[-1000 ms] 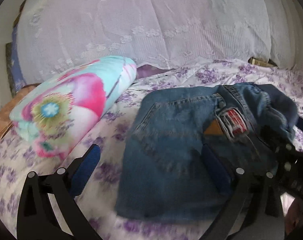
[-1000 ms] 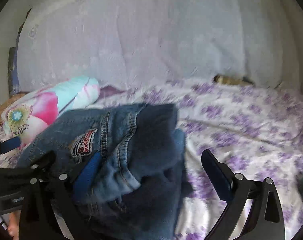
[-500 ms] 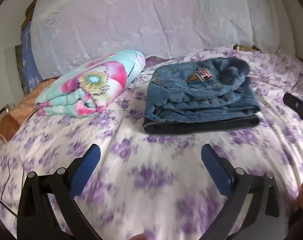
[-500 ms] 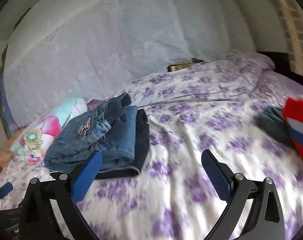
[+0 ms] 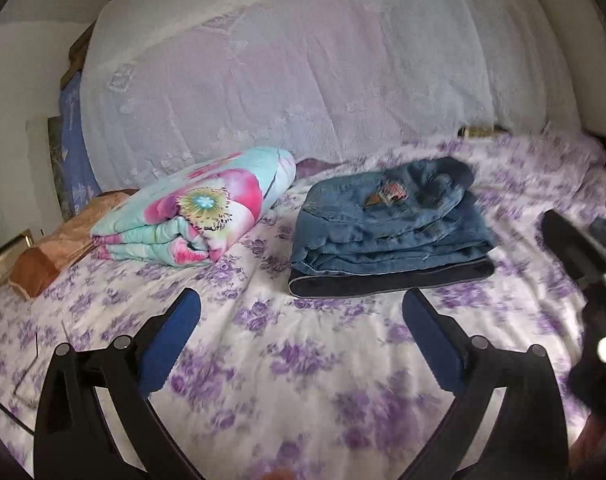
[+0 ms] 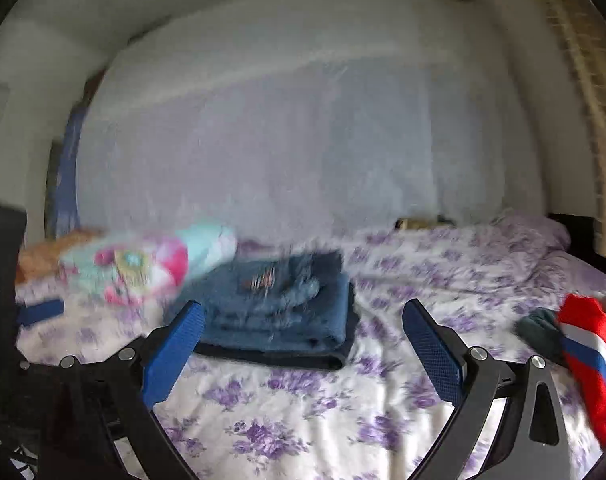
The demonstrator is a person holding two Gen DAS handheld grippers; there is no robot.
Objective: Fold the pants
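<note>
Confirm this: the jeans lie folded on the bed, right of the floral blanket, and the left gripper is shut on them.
Not quite. The left gripper is open and holds nothing, as the left wrist view shows. The jeans do lie folded on the bed, right of the floral blanket.

Floral-sheet bed [image 5: 303, 380]; folded jeans [image 5: 387, 232]; rolled blanket [image 5: 199, 208]; red garment [image 6: 587, 356]

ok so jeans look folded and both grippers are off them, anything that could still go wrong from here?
1. The folded jeans sit as a loose stack on another dark folded garment; the bunched top layer could slump open.
2. The right gripper view is motion-blurred, so it is moving fast; its open fingers could clip the stack.
3. The floral quilt roll lies close beside the jeans; a nudge could shove it into them. The left gripper is open too.
</note>
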